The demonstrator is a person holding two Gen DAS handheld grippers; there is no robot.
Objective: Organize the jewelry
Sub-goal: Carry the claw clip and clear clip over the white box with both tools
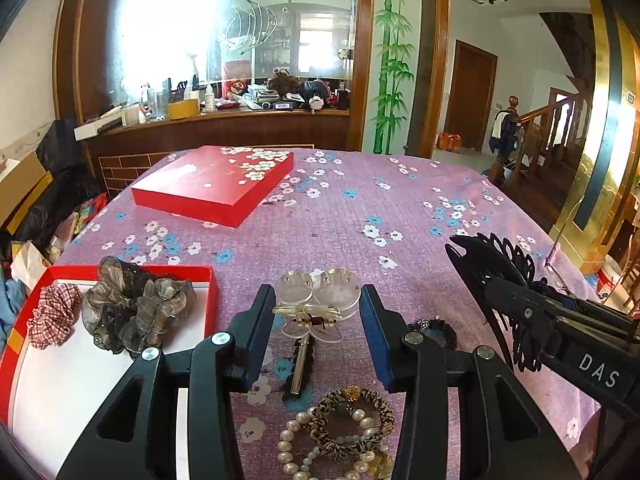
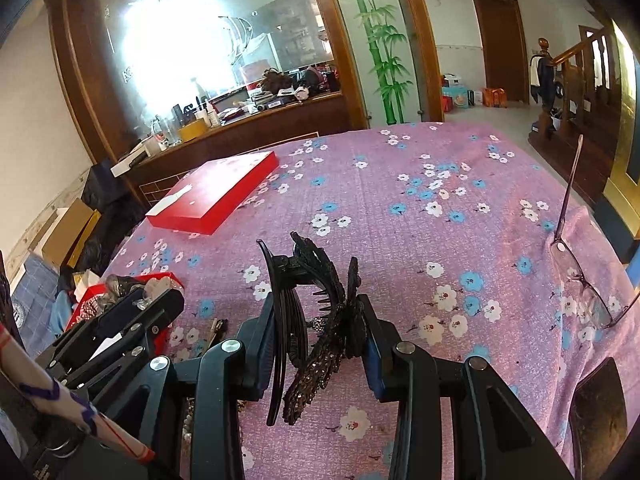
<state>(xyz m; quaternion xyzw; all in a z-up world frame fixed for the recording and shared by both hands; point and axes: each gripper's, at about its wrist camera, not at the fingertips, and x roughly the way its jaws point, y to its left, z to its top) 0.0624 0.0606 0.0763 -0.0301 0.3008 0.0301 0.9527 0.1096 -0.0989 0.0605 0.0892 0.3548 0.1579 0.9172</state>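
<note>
My left gripper (image 1: 318, 300) is shut on a clear acrylic butterfly hair clip (image 1: 316, 300), held just above the purple flowered tablecloth (image 1: 360, 208). My right gripper (image 2: 318, 312) is shut on a black lacy claw hair clip (image 2: 320, 304), also seen in the left wrist view (image 1: 504, 276), raised above the cloth. An open red box (image 1: 120, 270) at the left holds a red checked scrunchie (image 1: 54, 314) and a grey-black scrunchie (image 1: 136, 308). Below the left gripper lie a black barrette (image 1: 300, 368), a pearl bracelet (image 1: 296, 444) and a leopard-print hair tie (image 1: 348, 420).
The red box lid (image 1: 216, 180) with white blossoms lies at the far left of the table. A black beaded hair tie (image 1: 438, 328) lies right of the left gripper. Glasses (image 2: 580, 276) rest at the right table edge. A dark object (image 2: 598, 412) sits at the near right.
</note>
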